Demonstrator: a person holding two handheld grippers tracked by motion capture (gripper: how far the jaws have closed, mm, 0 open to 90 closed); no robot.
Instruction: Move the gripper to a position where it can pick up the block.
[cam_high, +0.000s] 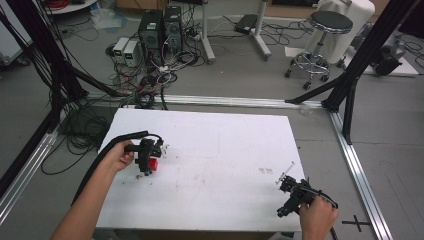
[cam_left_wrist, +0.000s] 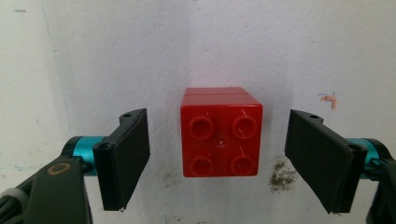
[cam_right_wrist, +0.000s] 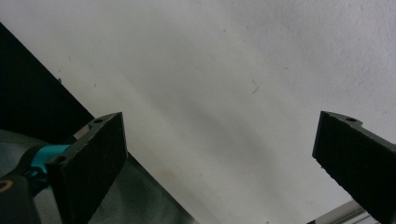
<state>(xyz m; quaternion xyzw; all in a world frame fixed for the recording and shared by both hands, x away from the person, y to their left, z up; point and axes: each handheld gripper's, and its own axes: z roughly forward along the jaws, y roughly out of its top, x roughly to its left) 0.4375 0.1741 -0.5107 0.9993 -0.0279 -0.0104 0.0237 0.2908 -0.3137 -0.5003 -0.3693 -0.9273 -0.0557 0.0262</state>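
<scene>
Scene: a person is working two hand-held grippers over a white table (cam_high: 220, 150) in a lab, with computer towers (cam_high: 160, 30), tangled cables and a round stool (cam_high: 327, 30) standing on the grey floor beyond it.
Left gripper: the left gripper (cam_left_wrist: 217, 158) is hovering over the table's left part, its jaws standing wide apart on either side of a red toy brick, touching neither face. In the high view the left gripper (cam_high: 148, 159) is being held by the left hand (cam_high: 120, 156), cable trailing off the table edge.
Red brick: the red four-stud brick (cam_left_wrist: 220, 139) is sitting studs-up on the bare tabletop, centred between the left jaws; a seam near its far edge is showing. In the high view the red four-stud brick (cam_high: 153, 164) is peeking out beside the gripper.
Right gripper: the right gripper (cam_right_wrist: 219, 158) is pointing down at the table's near right edge, jaws spread wide with bare white surface between them. From above, the right gripper (cam_high: 291, 192) is resting in the right hand (cam_high: 317, 217), well apart from the brick.
Table marks: small dark specks are lying just beside the brick.
</scene>
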